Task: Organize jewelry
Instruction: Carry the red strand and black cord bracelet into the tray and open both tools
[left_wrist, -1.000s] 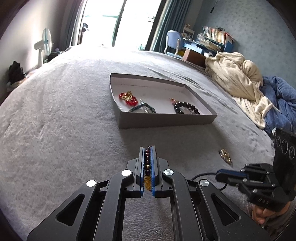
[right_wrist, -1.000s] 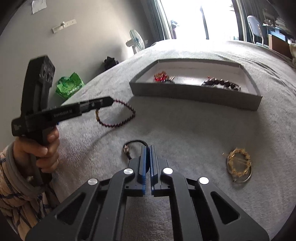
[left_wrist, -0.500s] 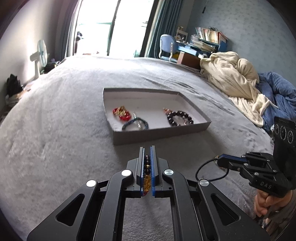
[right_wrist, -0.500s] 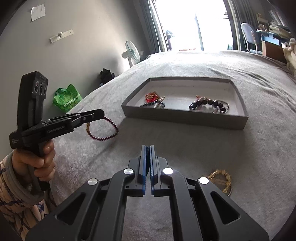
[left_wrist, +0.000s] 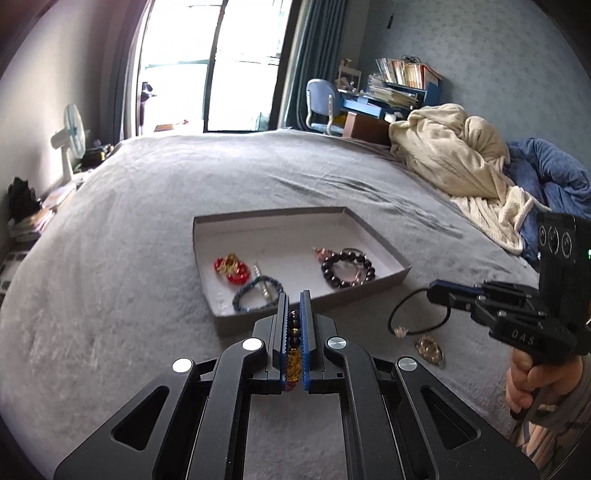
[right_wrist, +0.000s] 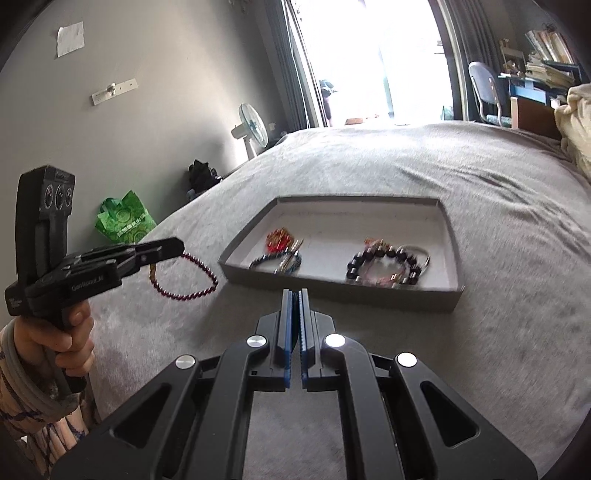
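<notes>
We can't see most of the bead bracelet (left_wrist: 293, 347), pinched away between the left fingers (left_wrist: 282, 332). The black cord (right_wrist: 294, 334) is almost wholly hidden in the right wrist view. The person's sleeve (right_wrist: 22, 402) runs off the edge.

The wide grey bed cover (left_wrist: 155, 229) is seen to be a matt, napped cloth with a slightly rough pile. The shallow grey cardboard tray (left_wrist: 384, 254) is matt, with a paler papery inside. Glossy, smooth dark round beads make up the bracelet (left_wrist: 347, 267) lying in it, and faceted red beads (left_wrist: 231, 267) beside it gleam like glass. The matt black plastic left gripper (left_wrist: 294, 325) is fitted with ribbed blue pads and polished metal pins, and shiny maroon and amber beads (right_wrist: 184, 275) are pinched in it. The cream blanket (left_wrist: 450, 155) is shown as a coarse, waffled knit.
</notes>
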